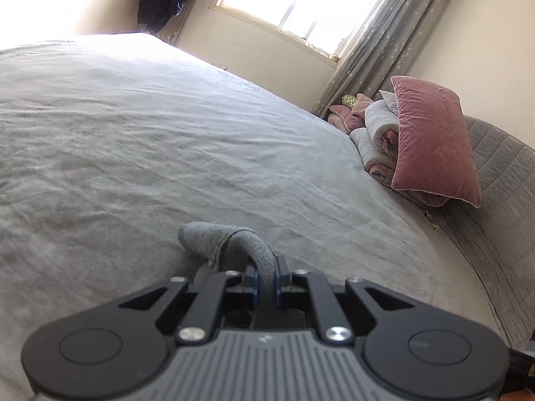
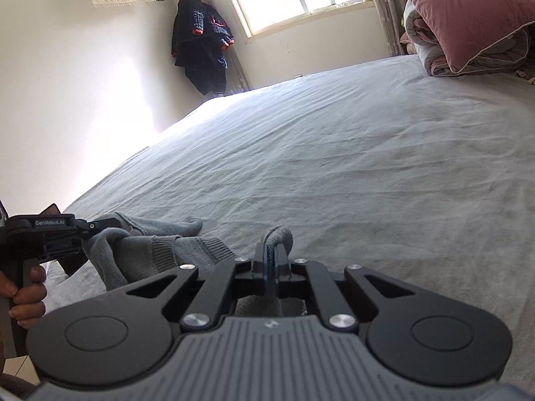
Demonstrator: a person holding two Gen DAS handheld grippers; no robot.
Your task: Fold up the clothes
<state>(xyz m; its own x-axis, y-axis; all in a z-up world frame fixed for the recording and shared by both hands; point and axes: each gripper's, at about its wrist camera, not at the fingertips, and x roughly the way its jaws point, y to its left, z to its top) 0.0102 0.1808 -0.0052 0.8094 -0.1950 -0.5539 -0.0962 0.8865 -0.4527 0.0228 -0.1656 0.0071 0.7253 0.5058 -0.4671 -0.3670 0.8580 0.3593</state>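
- Grey knit sweater [image 2: 167, 247] hangs between my tongs at the bed [image 2: 367, 167] edge.
- My left gripper [image 1: 265, 275] and right gripper [image 2: 270, 260] each pinch a fold, clamped tight, probably to spread it flat.

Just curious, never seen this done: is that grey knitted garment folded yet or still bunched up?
Not folded. The grey garment hangs bunched between the left gripper and right gripper, each shut on a part of it, above the bed.

A grey knitted garment [image 2: 160, 250] with ribbed hems was bunched and draped at seven o'clock, lifted above the bed sheet.
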